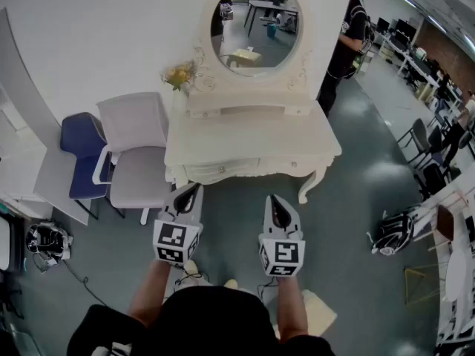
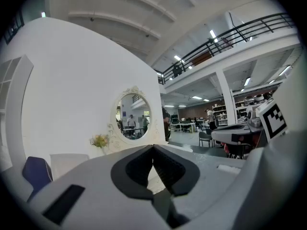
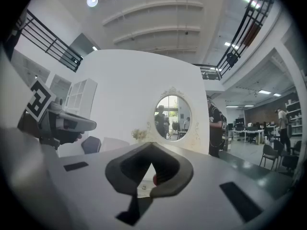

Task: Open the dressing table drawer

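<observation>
Both up close and level: left gripper (image 1: 191, 193) and right gripper (image 1: 276, 205), jaws pressed together on each, nothing held. Dead ahead is the closed drawer (image 1: 223, 170) under the dressing table (image 1: 252, 136) top, its front running crosswise, with the left gripper nearer. Grey floor (image 1: 356, 199) below, chairs (image 1: 133, 154) off to the left.

no word, number or brand name can be read in any view. the only printed marks are black-and-white square markers on the left cube (image 1: 177, 242), part of the left gripper (image 1: 194, 189), and on the right cube (image 1: 282, 256), part of the right gripper (image 1: 274, 199). they are coded patterns, not letters.
</observation>
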Demonstrator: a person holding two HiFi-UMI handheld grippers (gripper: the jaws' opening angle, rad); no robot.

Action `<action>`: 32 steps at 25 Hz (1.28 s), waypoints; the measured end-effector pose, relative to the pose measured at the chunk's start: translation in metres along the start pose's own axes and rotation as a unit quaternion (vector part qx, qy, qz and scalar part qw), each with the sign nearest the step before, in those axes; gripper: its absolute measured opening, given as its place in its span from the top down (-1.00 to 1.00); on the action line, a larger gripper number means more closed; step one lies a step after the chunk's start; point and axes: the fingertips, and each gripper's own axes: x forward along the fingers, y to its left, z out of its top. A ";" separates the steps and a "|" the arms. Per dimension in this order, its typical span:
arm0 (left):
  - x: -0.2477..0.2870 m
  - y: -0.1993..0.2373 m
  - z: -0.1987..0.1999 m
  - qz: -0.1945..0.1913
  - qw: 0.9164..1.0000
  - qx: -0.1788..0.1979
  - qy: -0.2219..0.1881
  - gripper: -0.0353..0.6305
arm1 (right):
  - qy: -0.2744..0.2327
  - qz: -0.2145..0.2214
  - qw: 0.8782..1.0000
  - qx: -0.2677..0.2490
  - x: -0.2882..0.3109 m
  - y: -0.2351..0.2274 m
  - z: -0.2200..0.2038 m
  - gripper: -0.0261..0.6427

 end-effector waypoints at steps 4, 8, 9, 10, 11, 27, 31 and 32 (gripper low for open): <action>0.001 -0.003 0.001 0.004 1.000 -0.001 0.000 0.88 | 0.006 0.002 1.000 -0.003 -0.002 -0.005 -0.006 0.93; 0.000 -0.011 -0.003 0.004 1.000 -0.002 0.002 0.88 | 0.022 0.001 1.000 -0.004 -0.007 -0.009 -0.012 0.93; 0.001 -0.013 -0.004 0.003 1.000 -0.002 0.003 0.88 | 0.027 0.000 1.000 -0.003 -0.009 -0.010 -0.012 0.93; 0.001 -0.015 -0.005 0.002 1.000 -0.002 0.004 0.88 | 0.026 -0.001 1.000 -0.002 -0.009 -0.011 -0.012 0.93; 0.002 -0.016 -0.007 0.001 1.000 -0.002 0.006 0.88 | 0.024 -0.002 1.000 -0.001 -0.009 -0.012 -0.012 0.93; 0.060 0.016 -0.010 0.008 1.000 -0.003 0.013 0.88 | 0.006 0.004 1.000 0.008 0.054 -0.029 -0.017 0.93; 0.088 0.035 -0.012 0.013 1.000 -0.013 0.013 0.88 | 0.012 0.013 1.000 0.006 0.087 -0.033 -0.020 0.93; 0.096 0.040 -0.014 0.014 1.000 -0.015 0.014 0.88 | 0.012 0.015 1.000 0.006 0.096 -0.034 -0.022 0.93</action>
